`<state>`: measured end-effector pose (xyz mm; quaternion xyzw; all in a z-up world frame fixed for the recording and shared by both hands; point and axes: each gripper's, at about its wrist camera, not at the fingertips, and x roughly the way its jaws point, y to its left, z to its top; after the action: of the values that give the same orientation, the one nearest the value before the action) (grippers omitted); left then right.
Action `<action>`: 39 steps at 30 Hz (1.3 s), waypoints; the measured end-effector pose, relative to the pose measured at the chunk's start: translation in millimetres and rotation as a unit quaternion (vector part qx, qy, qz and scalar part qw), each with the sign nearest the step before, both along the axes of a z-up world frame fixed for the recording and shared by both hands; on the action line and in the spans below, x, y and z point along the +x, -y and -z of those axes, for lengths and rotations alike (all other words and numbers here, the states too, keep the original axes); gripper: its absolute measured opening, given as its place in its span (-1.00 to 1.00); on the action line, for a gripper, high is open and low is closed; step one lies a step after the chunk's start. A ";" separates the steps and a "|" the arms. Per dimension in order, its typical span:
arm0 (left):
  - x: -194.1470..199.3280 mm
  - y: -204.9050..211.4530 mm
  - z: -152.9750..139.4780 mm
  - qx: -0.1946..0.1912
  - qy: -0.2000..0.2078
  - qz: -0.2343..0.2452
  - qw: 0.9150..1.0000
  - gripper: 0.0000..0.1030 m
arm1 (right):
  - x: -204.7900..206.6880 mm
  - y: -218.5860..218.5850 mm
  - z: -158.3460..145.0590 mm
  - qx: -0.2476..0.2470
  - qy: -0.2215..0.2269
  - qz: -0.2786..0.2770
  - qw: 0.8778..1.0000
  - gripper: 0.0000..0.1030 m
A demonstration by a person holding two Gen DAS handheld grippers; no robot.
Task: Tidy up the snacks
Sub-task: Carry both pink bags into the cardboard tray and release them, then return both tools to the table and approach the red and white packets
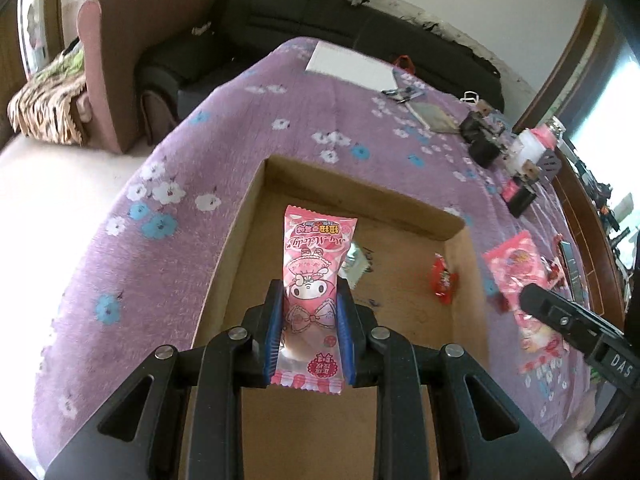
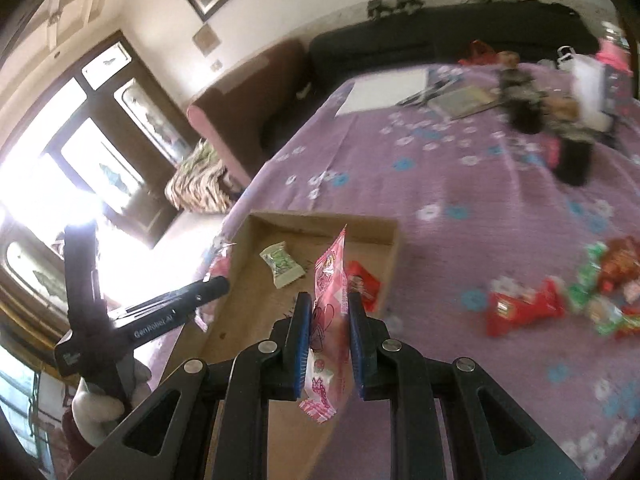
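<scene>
My left gripper [image 1: 310, 300] is shut on a pink My Melody snack packet [image 1: 316, 280] and holds it over the open cardboard box [image 1: 244, 216]. A small red snack [image 1: 443, 284] and a pale wrapped snack [image 1: 356, 262] lie inside the box. My right gripper [image 2: 329, 304] is shut on another pink packet [image 2: 330, 312], held edge-on above the box [image 2: 320, 218], which holds a green snack [image 2: 282, 266] and a red one [image 2: 362, 280]. The right gripper also shows in the left wrist view [image 1: 576, 328], and the left one in the right wrist view [image 2: 160, 316].
The box sits on a purple flowered cloth [image 1: 168, 208]. A pile of loose red and green snacks [image 2: 568, 296] lies to the right. White paper [image 1: 352, 66], black devices [image 1: 484, 140] and a dark sofa [image 1: 320, 12] are at the back.
</scene>
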<state>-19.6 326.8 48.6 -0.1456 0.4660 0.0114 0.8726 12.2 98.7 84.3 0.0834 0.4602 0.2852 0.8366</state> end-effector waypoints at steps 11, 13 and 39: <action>23.1 -18.2 23.3 -0.009 -0.027 -0.012 1.000 -0.57 | 46.3 -63.1 44.1 -0.025 -0.044 -0.028 0.998 -0.66; 22.9 -18.8 22.5 -0.012 -0.023 -0.013 1.000 -0.56 | 50.6 -67.0 50.4 -0.027 -0.048 -0.027 0.998 -0.66; -49.9 16.9 -39.4 -0.062 0.052 -0.004 0.997 0.06 | 46.7 87.8 30.9 -0.048 -0.002 0.104 0.993 -0.41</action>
<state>-69.5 309.9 88.0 -0.2016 0.4192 -0.0210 0.8850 58.9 10.9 53.4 0.0915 0.4641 0.1740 0.8637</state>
